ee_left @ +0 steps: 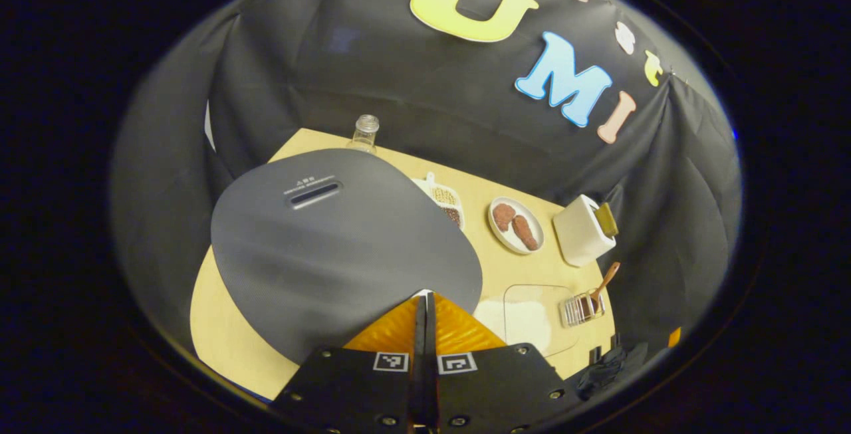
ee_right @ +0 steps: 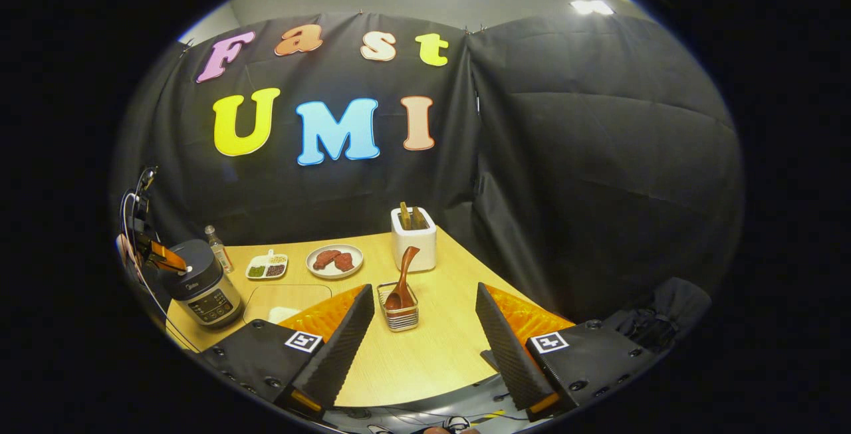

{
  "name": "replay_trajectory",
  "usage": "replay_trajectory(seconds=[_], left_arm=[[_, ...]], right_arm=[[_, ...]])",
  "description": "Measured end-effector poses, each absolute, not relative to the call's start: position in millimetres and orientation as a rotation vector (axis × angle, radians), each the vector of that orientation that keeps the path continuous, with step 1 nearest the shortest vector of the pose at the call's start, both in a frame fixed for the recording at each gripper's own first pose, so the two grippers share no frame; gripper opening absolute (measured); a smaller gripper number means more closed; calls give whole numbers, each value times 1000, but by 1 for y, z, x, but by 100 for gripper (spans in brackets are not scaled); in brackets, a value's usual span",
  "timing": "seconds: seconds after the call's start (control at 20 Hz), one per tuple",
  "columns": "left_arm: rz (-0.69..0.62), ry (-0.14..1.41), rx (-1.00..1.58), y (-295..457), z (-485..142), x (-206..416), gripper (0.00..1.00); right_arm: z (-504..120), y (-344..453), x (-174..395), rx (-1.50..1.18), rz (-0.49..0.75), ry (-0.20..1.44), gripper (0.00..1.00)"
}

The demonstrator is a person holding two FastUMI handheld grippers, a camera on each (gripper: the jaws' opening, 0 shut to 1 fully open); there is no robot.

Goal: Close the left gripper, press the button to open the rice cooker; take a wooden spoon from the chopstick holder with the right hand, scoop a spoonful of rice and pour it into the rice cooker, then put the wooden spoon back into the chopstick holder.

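The left gripper (ee_left: 425, 311) sat pinched together right over the rice cooker (ee_left: 332, 248), centre-left in its view. The right gripper (ee_right: 425, 327) gaped wide, the wooden spoon (ee_right: 401, 282) standing in the chopstick holder (ee_right: 399, 311) mid-frame between its fingers.

A glass bottle (ee_right: 217, 246) is seen upright at the back of the wooden bench (ee_right: 425, 354). Beside it a divided dish (ee_right: 266, 266) of beans is set, then a plate (ee_right: 334, 260) bearing two brown pieces. A white box (ee_right: 413, 241) of utensils is placed near the corner.
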State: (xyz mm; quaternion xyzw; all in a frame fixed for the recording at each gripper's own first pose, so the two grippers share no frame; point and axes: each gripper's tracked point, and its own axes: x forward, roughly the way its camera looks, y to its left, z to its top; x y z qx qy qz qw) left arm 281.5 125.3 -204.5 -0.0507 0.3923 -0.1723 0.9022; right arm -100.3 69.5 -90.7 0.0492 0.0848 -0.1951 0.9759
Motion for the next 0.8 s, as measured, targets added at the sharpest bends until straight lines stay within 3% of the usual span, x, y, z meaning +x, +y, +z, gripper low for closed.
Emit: replay_trajectory(seconds=[0.5, 0.7, 0.8], left_arm=[[-363, 793, -56, 125, -210, 280, 2], [-335, 670, 21, 126, -184, 276, 2], [-306, 529, 92, 127, -142, 278, 2]], right_arm=[[-106, 68, -109, 114, -413, 214, 98], [-97, 61, -112, 109, -426, 228, 98], [-91, 61, -112, 119, -419, 227, 98]])
